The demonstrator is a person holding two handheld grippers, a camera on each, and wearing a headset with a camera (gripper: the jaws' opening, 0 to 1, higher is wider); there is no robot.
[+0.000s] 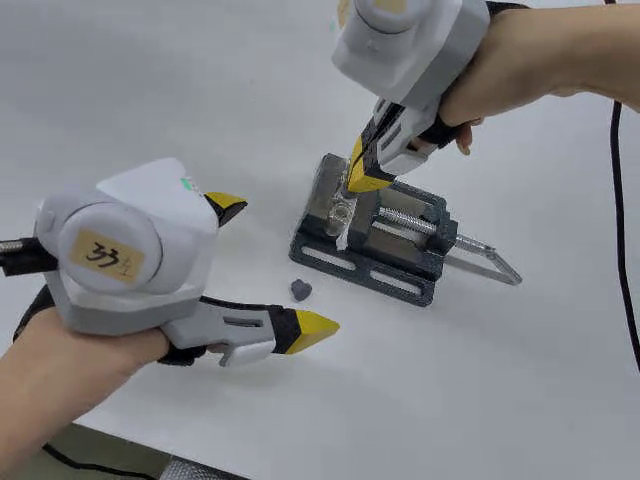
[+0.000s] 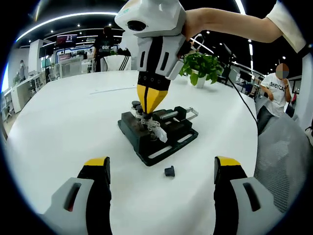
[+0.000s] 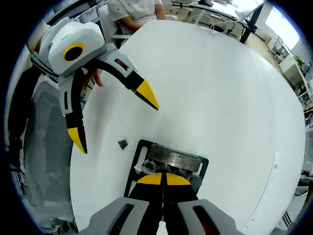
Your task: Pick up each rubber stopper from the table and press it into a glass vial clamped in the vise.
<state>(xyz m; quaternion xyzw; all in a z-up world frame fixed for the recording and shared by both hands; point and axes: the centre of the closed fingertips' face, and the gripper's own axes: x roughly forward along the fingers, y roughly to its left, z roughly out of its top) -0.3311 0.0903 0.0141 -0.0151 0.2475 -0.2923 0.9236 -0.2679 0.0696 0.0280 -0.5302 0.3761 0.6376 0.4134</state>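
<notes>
A black bench vise (image 1: 365, 268) stands mid-table with glass vials (image 1: 340, 213) clamped in its jaws. My right gripper (image 1: 360, 182) comes down from above, shut, with its yellow tips on the vials; I cannot see whether anything sits between them. In the right gripper view its tips (image 3: 164, 179) meet over the vise (image 3: 173, 157) beside a vial (image 3: 148, 167). One small dark rubber stopper (image 1: 300, 290) lies on the table just in front of the vise. My left gripper (image 1: 272, 267) hovers open to the left of the stopper (image 2: 169, 171), holding nothing.
The vise handle (image 1: 490, 257) sticks out to the right. A black cable (image 1: 625, 250) runs down the right side of the white table. The table's front edge (image 1: 200, 455) lies near my left hand. A potted plant (image 2: 200, 66) and seated people are beyond.
</notes>
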